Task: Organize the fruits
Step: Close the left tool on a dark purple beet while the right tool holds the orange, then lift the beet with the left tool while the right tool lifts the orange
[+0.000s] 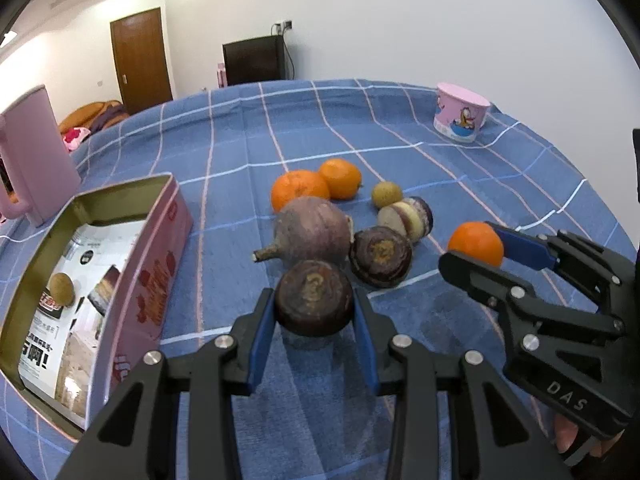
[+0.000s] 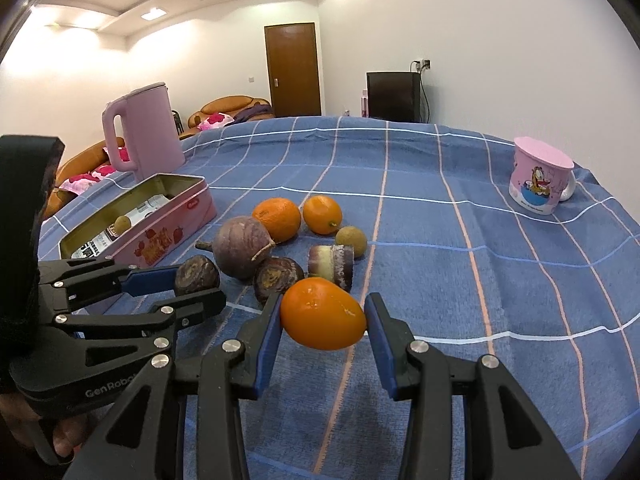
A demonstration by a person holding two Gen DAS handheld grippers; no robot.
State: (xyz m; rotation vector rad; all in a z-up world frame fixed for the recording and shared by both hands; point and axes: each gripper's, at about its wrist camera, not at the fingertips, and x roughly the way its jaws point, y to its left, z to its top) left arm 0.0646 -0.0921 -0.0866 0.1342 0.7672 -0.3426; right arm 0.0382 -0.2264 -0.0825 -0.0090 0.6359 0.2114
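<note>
My left gripper is shut on a dark brown round fruit, also seen in the right wrist view. My right gripper is shut on an orange fruit, seen from the left wrist view too. On the cloth lie a purple turnip-like root, a second dark fruit, a cut purple piece, two oranges and a small yellow-green fruit. The open pink tin stands left with one small fruit inside.
A pink kettle stands behind the tin. A pink cartoon mug stands far right near the table edge. The blue checked cloth covers the round table. A sofa and a door are beyond.
</note>
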